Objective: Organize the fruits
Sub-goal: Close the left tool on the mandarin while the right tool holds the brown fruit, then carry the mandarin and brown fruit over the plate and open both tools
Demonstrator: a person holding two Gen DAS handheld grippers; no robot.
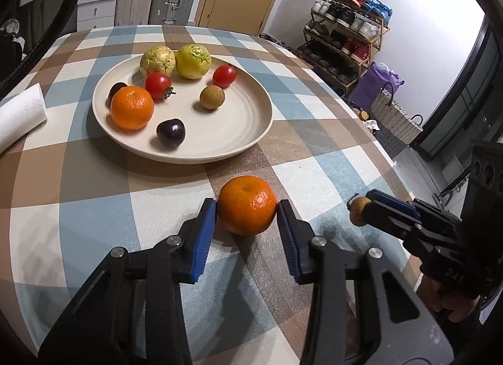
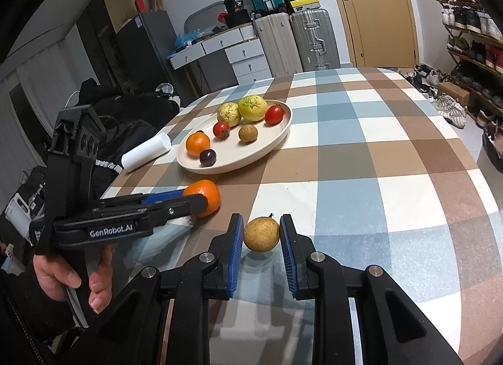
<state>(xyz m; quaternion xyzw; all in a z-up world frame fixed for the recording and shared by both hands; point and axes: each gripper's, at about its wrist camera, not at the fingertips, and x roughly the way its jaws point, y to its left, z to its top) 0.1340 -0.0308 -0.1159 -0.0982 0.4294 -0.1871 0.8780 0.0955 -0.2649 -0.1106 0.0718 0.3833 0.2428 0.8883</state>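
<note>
While the left tool (image 1: 246, 207) clamps an orange (image 1: 246, 205) between its blue pads, one pad touching each side, the fruit sits at the very tips, its stem dimple turned upward and a little away from the camera. From the right wrist view the same orange (image 2: 206, 196) appears low over the checked table (image 2: 361, 157), just short of the plate (image 2: 279, 137); whether it touches the cloth I cannot tell.

The right tool (image 2: 261, 233) grips a small brown round fruit (image 2: 261, 234) between its pads, pinched near the fingertips, its short stem pointing up and away. It is lifted slightly, with a shadow below. In the left wrist view this brown fruit (image 1: 358, 210) pokes out beyond the right tool's tip.

Farther out, the cream plate (image 1: 251, 132) holds another orange (image 1: 132, 107), two red tomatoes (image 1: 157, 85), two dark plums (image 1: 170, 133), a brown round fruit (image 1: 212, 97) and two bumpy yellow-green fruits (image 1: 192, 61). A white paper roll (image 1: 19, 113) lies left of the plate.
</note>
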